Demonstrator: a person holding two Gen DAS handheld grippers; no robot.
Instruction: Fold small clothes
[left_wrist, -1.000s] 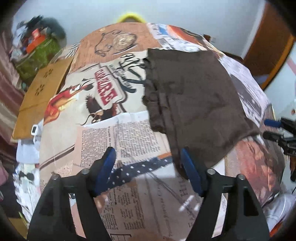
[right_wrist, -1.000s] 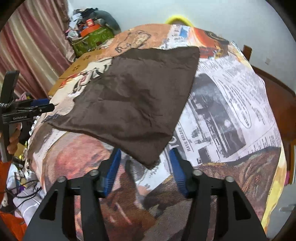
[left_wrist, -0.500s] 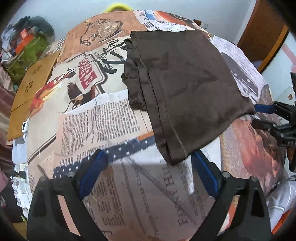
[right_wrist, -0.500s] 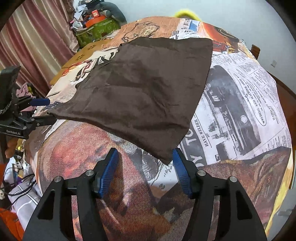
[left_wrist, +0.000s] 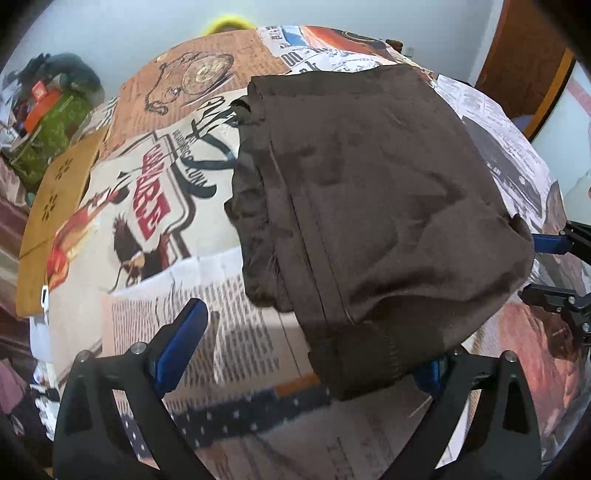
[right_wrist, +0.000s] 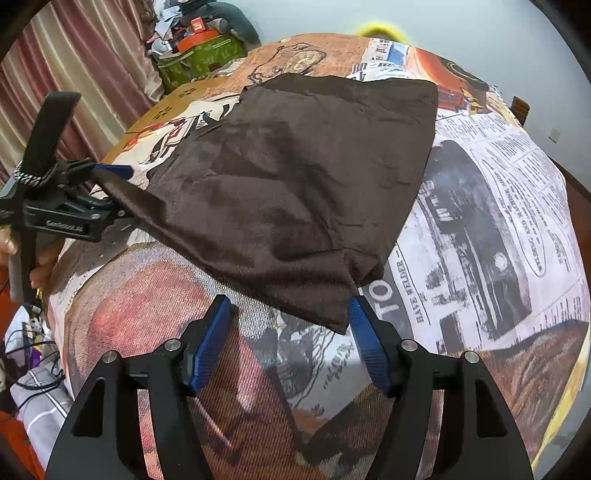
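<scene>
A dark brown garment (left_wrist: 369, 206) lies spread on a table under a newspaper-print cloth (left_wrist: 166, 192). My left gripper (left_wrist: 306, 354) stands wide open at the garment's near left corner, which drapes over its right finger and hides most of that pad. In the right wrist view the same garment (right_wrist: 295, 184) reaches from the left gripper (right_wrist: 110, 192) to my right gripper (right_wrist: 291, 332). The right jaws are opening. The garment's near right corner lies between them, and the pads do not press it. The right gripper (left_wrist: 546, 269) also shows at the left wrist view's right edge.
A green box (right_wrist: 199, 55) piled with clutter stands beyond the table's far left, by striped curtains (right_wrist: 74, 74). A cardboard sheet (left_wrist: 55, 206) lies along the left edge. A wooden door (left_wrist: 517, 55) is at the far right. A hand (right_wrist: 40, 266) holds the left gripper's handle.
The left gripper's jaws spread wider and moved down toward the garment, whose corner now lies over its right finger. The right jaws widened, and the garment's corner now sits between them.
</scene>
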